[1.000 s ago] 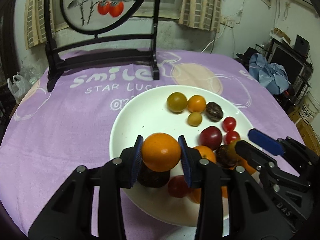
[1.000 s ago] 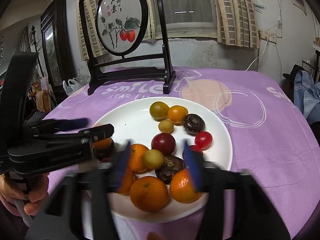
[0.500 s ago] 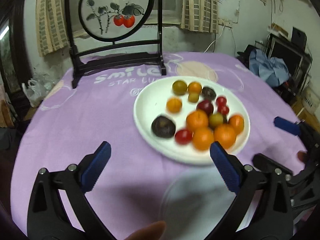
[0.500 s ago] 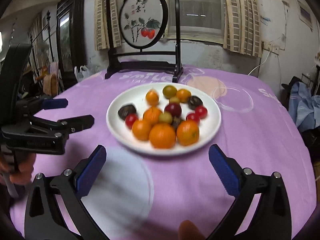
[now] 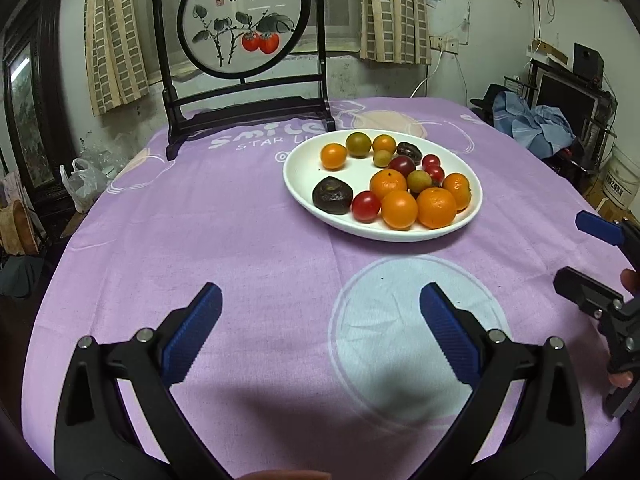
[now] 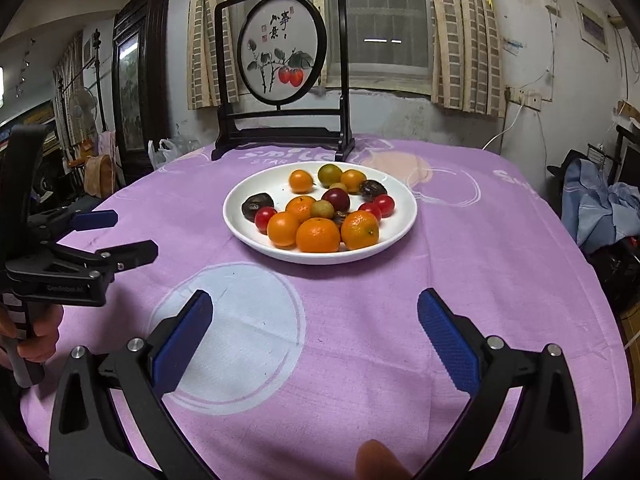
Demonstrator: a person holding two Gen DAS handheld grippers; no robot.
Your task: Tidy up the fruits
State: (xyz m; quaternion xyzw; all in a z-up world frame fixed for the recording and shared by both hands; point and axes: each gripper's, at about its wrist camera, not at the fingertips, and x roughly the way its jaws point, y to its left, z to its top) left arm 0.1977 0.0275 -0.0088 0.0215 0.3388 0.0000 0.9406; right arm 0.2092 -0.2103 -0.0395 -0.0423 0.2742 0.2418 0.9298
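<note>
Grippers first: left gripper, black w/ blue ribbed pads, jaws spread wide, nothing btwn them; jaws were opening within the last sec and now stand at full spread. Right gripper, same build, also wide apart and empty, likewise just opened out. Both hover over purple printed tablecloth, near edge of table, short of the plate; pale blue circle print under/btwn the two tools. In right wrist view, left gripper shows at left edge, held by a hand; in left wrist view, right gripper's blue pad tip pokes in at right edge. Round white ceramic plate sits beyond both tools, mid-table, well apart from the pads. On plate: three large oranges bunched at near rim, touching each other; fourth orange just behind them; dark brown wrinkled fruit at left side w/ red cherry tomato just beside it; small orange fruit standing alone toward far left; green-yellow, dark purple and more red small fruits clustered at far/right part. Behind plate, black wooden stand w/ round painted screen, upright, at far edge of table.
</note>
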